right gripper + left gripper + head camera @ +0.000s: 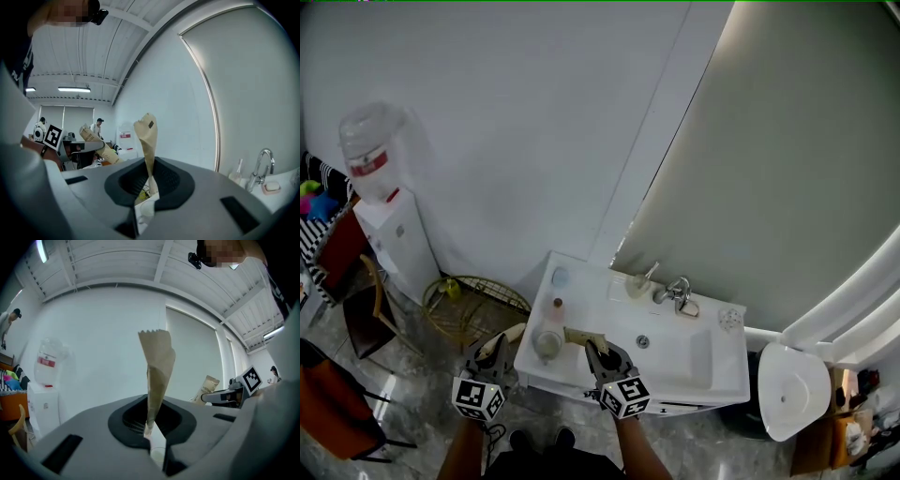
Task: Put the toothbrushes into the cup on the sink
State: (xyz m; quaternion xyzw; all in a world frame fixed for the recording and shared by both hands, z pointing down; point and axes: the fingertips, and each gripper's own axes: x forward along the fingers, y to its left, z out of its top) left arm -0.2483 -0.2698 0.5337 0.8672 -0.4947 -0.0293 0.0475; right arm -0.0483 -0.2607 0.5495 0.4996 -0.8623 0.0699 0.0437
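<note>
Left gripper (500, 345) is clamped on a paper-wrapped toothbrush (157, 376), which sticks up out of its jaws. Right gripper (597, 352) is clamped on a second wrapped toothbrush (146, 140). Cup (548, 344) is on the sink (712, 370), between the two grippers.

Water dispenser (389, 230) stands against a plain white wall (506, 122). Just right of the dispenser, a round wire basket (476, 307) on the floor. Further right, a big grey panel (769, 159) with a lit curved edge (853, 291), and a white toilet (789, 392) far right, below it. Left of the dispenser, a wooden-framed chair (364, 317). Floor (412, 398) in front of the dispenser is grey, glossy, marbled. Above the dispenser, a white slatted ceiling (117, 263) with a tube light (43, 250) on
</note>
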